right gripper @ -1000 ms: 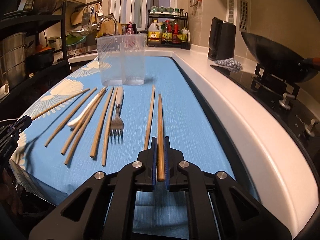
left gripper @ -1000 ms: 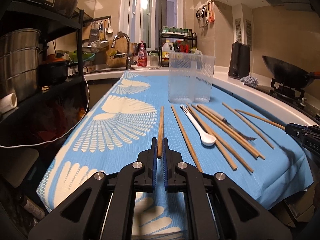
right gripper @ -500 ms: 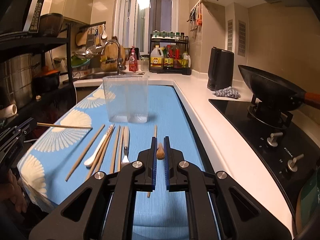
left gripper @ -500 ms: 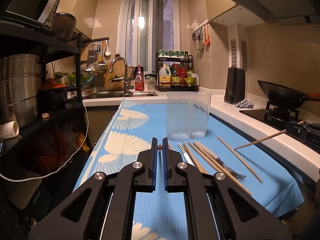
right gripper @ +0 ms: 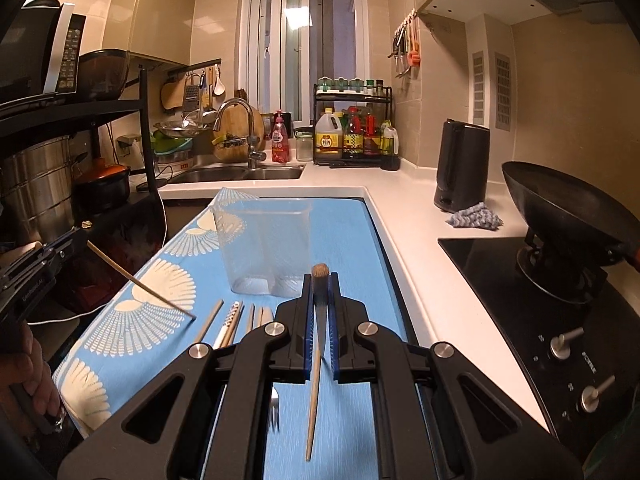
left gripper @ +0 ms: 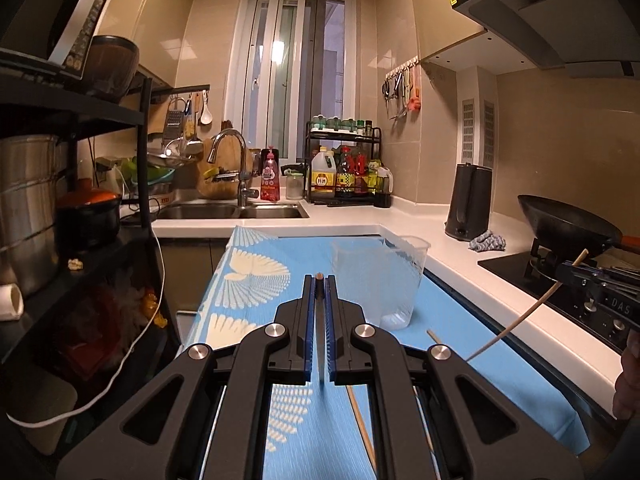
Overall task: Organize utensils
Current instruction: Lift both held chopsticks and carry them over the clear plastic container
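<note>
"DAS" is printed in white on the right tool [left gripper: 600, 296], seen from the left camera. "GenRobot.AI" is printed on the left tool [right gripper: 44, 268], seen from the right camera. Bottle labels are too small to be read.

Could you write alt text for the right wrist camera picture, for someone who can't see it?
A black two-fingered claw grips a wooden chopstick, raised above a blue patterned mat, with a clear plastic container just ahead. More chopsticks, a spoon and a fork lie on the mat below. At left, the other claw holds a second chopstick; a kitchen sink sits behind.
</note>
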Demonstrator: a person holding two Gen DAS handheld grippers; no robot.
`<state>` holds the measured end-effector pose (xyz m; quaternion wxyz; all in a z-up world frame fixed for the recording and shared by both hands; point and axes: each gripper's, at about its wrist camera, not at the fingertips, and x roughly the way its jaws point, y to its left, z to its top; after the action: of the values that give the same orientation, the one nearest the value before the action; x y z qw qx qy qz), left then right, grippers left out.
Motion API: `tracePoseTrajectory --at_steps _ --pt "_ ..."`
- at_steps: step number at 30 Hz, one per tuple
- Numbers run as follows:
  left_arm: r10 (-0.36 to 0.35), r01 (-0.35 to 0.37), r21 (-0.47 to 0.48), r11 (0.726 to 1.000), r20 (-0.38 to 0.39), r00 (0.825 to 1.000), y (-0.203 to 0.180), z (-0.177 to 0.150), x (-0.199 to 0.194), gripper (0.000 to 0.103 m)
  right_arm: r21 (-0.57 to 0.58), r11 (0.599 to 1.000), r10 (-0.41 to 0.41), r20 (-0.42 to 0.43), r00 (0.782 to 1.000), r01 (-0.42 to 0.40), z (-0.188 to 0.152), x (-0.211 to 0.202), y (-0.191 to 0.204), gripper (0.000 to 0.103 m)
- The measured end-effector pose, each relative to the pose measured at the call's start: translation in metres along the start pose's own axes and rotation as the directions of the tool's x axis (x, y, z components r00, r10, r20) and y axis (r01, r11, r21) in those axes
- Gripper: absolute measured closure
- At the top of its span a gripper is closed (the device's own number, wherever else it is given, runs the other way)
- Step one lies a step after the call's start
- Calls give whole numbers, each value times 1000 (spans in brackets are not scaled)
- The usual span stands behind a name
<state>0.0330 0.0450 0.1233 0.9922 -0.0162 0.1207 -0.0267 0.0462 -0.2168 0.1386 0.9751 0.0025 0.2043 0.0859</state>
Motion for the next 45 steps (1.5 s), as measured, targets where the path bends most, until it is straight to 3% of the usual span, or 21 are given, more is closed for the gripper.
tracePoseTrajectory --at_steps 16,32,36,45 --pt "-54 45 -56 997 -170 984 4 60 38 98 2 998 60 -62 996 -60 74 14 9 96" --pt "-77 64 -59 996 -258 963 9 94 73 98 -4 997 82 -30 996 -82 146 26 14 96" --pt "-119 96 -98 991 -260 958 16 120 83 98 -12 996 94 5 996 -94 175 26 17 96" --pt "-173 153 -127 980 -167 971 12 202 103 98 7 993 116 94 989 -117 232 40 16 96"
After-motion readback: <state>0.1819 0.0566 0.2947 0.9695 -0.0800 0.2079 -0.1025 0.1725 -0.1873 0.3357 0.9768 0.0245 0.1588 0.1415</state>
